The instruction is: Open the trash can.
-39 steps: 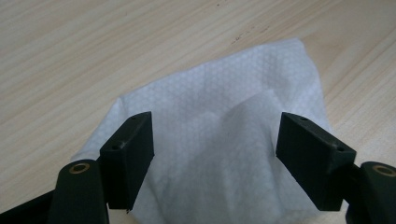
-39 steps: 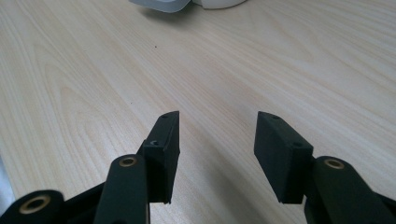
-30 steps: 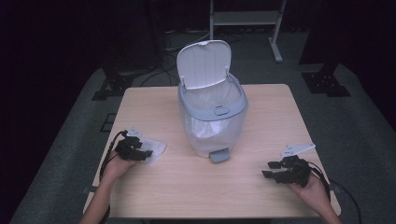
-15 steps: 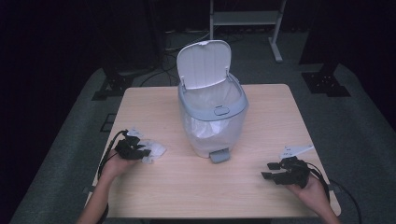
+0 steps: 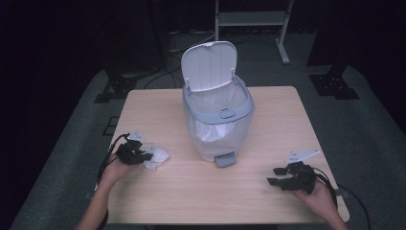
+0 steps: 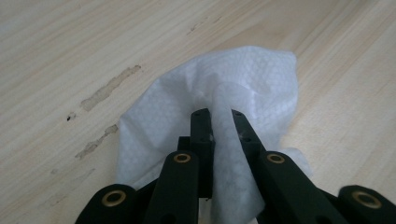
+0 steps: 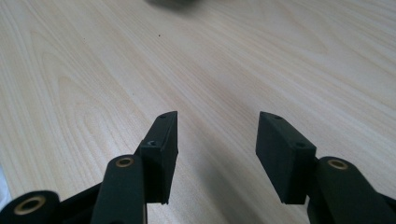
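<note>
A crumpled white paper tissue lies on the wooden table at the left. My left gripper has just been closing and now pinches a fold of that tissue between its black jaws. A grey pedal bin with a white liner stands mid-table, its lid raised upright. Near the front right corner my right gripper rests low over bare wood, open, with nothing between its fingers.
The bin's foot pedal points toward the front edge. Dark floor surrounds the table, with stand feet at the back left, another at the back right, and a metal frame behind.
The left gripper's jaws have come together on the tissue, which has bunched up at their tips. The right hand has stayed in place.
</note>
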Demonstrator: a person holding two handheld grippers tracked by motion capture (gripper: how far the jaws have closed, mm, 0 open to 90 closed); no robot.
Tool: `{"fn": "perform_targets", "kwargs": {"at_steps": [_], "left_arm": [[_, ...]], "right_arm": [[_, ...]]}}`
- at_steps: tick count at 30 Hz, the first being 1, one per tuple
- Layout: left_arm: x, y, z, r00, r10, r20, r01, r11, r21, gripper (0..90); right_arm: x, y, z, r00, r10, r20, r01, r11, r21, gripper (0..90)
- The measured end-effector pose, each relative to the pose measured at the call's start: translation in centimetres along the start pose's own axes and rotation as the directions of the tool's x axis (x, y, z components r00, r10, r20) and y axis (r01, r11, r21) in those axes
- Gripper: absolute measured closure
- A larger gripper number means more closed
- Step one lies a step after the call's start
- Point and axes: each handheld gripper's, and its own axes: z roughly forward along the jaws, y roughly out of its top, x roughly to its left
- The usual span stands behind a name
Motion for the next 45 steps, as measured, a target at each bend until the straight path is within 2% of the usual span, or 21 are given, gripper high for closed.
{"fn": "perform_targets", "kwargs": {"at_steps": [8,19,26,34,45], "left_arm": [[-0.7,1.0,-1.5,0.9992,0.037,0.016,-0.037,0.9992,-0.018,82.1],[-1.7,2.5,-3.9,0.9943,0.102,0.029,-0.101,0.9946,-0.022,82.0],[-2.0,3.3,-4.9,0.9921,0.116,0.048,-0.115,0.9932,-0.018,81.9],[-2.5,4.3,-6.0,0.9893,0.128,0.069,-0.126,0.9914,-0.037,81.7],[-3.1,6.2,-7.9,0.9836,0.164,0.075,-0.16,0.9853,-0.06,81.7]], "right_arm": [[0.1,0.0,0.1,1.0,-0.004,0.002,0.004,1.0,0.002,46.1],[0.3,0.0,0.0,0.9999,-0.011,0.011,0.011,1.0,0.005,42.7],[0.2,0.0,-0.3,0.9997,-0.014,0.019,0.015,1.0,-0.002,41.6],[0.2,-0.1,-0.4,0.9997,-0.008,0.021,0.008,1.0,-0.004,39.2],[0.2,-0.2,-0.4,0.9996,-0.009,0.026,0.009,1.0,0.0,37.5]]}}
